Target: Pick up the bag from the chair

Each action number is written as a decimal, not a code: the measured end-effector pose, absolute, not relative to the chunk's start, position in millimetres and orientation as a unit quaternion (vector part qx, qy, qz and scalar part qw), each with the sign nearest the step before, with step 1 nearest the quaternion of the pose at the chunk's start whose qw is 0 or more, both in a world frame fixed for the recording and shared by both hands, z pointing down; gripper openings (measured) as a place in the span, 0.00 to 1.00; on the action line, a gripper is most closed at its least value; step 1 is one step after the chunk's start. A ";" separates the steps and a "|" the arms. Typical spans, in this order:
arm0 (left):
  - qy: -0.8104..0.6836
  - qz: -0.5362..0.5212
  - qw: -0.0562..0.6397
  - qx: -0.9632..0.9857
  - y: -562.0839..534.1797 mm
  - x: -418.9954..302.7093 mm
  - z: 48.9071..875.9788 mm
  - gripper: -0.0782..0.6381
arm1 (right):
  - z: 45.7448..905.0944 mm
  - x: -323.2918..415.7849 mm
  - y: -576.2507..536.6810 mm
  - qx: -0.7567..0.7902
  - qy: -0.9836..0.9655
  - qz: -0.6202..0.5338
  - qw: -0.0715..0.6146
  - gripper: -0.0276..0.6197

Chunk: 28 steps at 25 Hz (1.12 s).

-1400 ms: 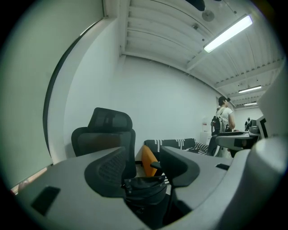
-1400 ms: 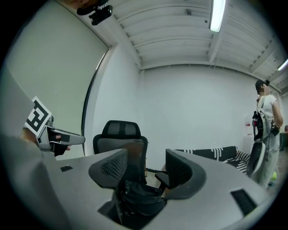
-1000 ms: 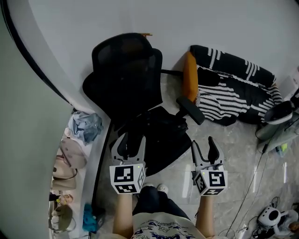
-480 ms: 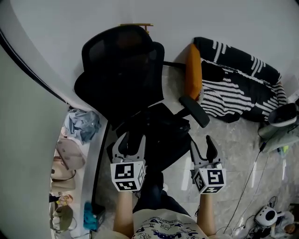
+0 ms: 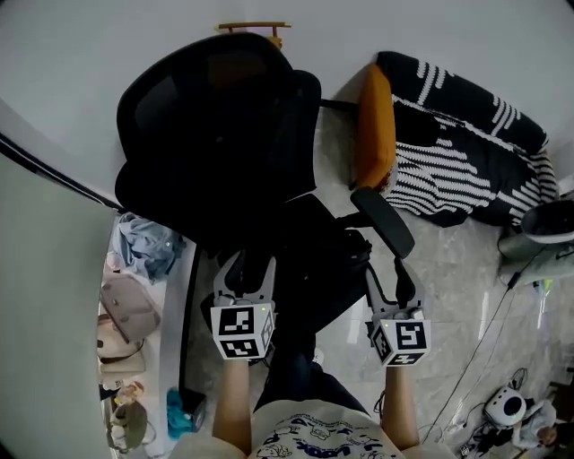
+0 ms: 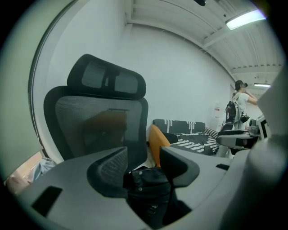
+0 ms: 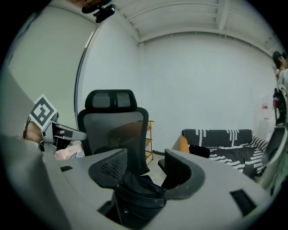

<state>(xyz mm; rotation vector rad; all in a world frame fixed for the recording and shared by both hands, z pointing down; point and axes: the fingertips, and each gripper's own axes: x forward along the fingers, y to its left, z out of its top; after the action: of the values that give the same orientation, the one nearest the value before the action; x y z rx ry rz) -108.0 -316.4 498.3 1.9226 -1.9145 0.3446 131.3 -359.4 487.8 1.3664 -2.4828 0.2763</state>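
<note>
The black bag [image 6: 150, 182], of a leather-like material with small metal studs, lies on the seat of the black mesh office chair [image 5: 215, 134], in front of its backrest and left of its right armrest [image 5: 383, 220]. The left gripper [image 5: 248, 269] hangs over the front left part of the chair seat with its jaws standing apart. In the left gripper view the bag is seen in the gap between them, but the pads do not press on it. The right gripper [image 5: 388, 276] is at the front right corner of the chair, just below the armrest in the head view. Its jaws are also apart, and in the right gripper view the bag appears between and beyond them, not gripped. Behind the chair, against the white wall [image 5: 108, 36], stands a small wooden shelf [image 5: 254, 27]. To the right of the chair an orange cushion [image 5: 374, 125] leans on a low sofa [image 5: 502, 193], which is covered with a black and white striped blanket [image 5: 439, 170]. To the left of the chair, behind a curved ledge, lie a pile of light blue clothes [image 5: 148, 246] and some beige bags [image 5: 126, 305]. Under the chair is a glossy grey tiled floor [image 5: 448, 278], with cables [image 5: 484, 359] on it further to the right. Far to the right of the chair, in the left gripper view, a person [image 6: 239, 96] stands.
</note>
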 end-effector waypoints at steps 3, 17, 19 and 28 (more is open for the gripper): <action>-0.676 0.134 0.213 0.693 -337.5 -119.3 522.7 0.44 | 512.2 125.8 -378.6 0.477 -0.857 0.107 0.162 0.46; -0.622 0.168 0.267 0.716 -395.6 -143.6 660.0 0.44 | 638.3 112.5 -419.0 0.485 -0.827 0.142 0.247 0.48; -0.617 0.168 0.272 0.719 -403.3 -144.5 677.1 0.44 | 654.2 113.9 -424.2 0.485 -0.824 0.145 0.254 0.48; -0.579 0.170 0.297 0.740 -426.2 -139.2 738.9 0.48 | 714.7 119.0 -442.6 0.473 -0.818 0.148 0.291 0.49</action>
<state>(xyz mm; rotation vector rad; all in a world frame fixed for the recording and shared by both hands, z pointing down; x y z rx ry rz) -139.2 -426.2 738.9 1.9671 -1.5394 0.4509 119.0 -442.6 714.7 1.2600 -2.1817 0.3956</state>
